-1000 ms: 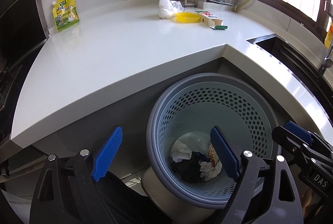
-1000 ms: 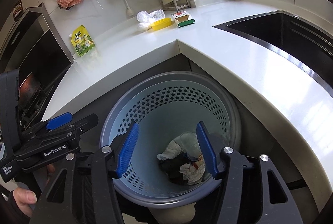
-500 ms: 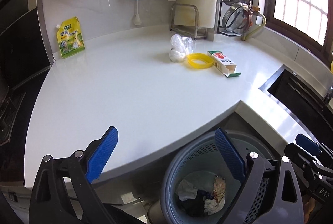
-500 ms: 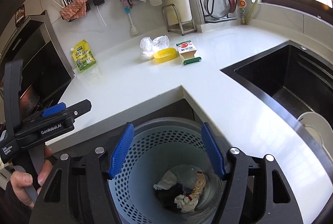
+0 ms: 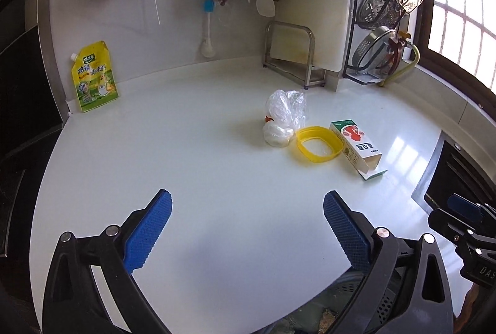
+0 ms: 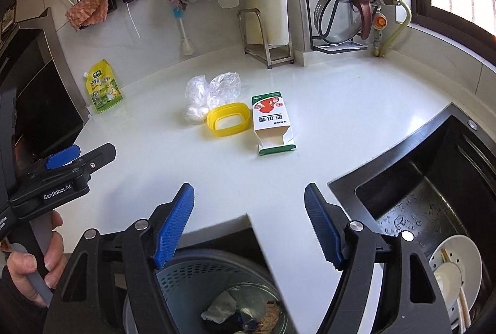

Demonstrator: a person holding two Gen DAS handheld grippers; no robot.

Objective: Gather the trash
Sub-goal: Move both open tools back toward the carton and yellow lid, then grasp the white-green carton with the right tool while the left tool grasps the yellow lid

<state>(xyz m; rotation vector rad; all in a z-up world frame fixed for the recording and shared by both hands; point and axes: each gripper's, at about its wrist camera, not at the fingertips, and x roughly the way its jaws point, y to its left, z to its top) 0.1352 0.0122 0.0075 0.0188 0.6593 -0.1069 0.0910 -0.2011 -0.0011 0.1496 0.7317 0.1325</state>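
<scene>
Both grippers come up empty: left gripper and right gripper have just been opening, nothing between them. Crumpled trash sits in the perforated bin, bottom of frame. Plastic bag, yellow ring, carton wait mid-counter.

— Left gripper?
— Jaws wide apart, just been opening, nothing between the blue pads. Tilted downward.
— Right gripper?
— Likewise parted, jaws just been opening, empty. A hand grips the left tool's handle beside it.
</scene>
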